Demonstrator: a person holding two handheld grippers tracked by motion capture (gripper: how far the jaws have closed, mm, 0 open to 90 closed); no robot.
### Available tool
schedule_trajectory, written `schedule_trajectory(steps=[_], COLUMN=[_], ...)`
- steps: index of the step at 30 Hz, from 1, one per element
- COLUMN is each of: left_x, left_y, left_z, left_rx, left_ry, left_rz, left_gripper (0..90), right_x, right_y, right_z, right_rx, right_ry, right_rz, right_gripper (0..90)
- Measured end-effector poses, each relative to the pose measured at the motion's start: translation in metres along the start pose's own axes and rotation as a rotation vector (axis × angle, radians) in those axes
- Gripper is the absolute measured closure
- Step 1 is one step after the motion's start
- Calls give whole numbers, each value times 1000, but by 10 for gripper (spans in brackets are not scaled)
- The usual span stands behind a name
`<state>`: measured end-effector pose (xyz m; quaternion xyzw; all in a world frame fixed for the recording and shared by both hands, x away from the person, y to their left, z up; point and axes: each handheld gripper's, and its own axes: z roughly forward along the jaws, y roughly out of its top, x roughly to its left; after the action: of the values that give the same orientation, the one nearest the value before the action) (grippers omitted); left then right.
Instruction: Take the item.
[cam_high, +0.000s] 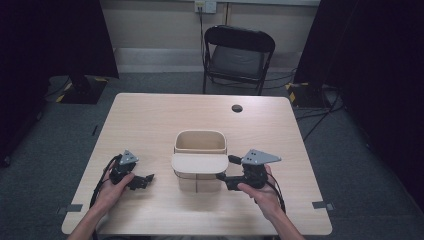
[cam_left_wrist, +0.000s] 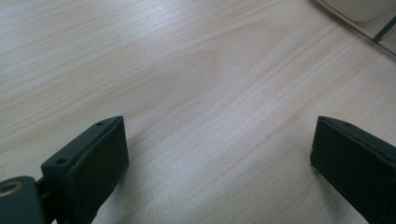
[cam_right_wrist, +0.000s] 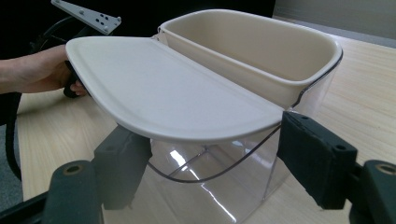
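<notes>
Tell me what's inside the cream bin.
The open cream bin looks empty as far as its walls show; its floor is hidden. The lid covers the clear compartment beneath, where nothing shows.

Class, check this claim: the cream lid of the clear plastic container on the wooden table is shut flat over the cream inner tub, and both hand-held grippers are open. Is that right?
Not quite. The cream lid is swung open, jutting out sideways from the clear plastic container, leaving the cream inner tub uncovered, as the right gripper view shows. The left hand-held gripper and right hand-held gripper are indeed open.

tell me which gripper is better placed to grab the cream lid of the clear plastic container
Right. The right gripper is open with its jaws either side of the cream lid. The left gripper is open over bare wooden table, off to the container's side.
</notes>
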<state>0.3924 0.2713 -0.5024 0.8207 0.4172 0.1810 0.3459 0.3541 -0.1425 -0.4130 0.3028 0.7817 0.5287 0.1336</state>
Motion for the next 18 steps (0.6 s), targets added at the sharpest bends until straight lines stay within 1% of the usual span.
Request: schedule_trajectory(steps=[3, 8, 18], left_x=[0, 0, 0], left_y=[0, 0, 0], left_z=[0, 0, 0], left_rx=[0, 0, 0], left_ry=[0, 0, 0], left_rz=[0, 0, 0], left_gripper=[36, 36, 36], right_x=[-1, -1, -2], right_y=[0, 1, 1], right_z=[1, 2, 2], right_rx=[2, -11, -19], right_ry=[-7, -10, -7], right_rz=[-2, 4, 14], right_gripper=[256, 259, 259])
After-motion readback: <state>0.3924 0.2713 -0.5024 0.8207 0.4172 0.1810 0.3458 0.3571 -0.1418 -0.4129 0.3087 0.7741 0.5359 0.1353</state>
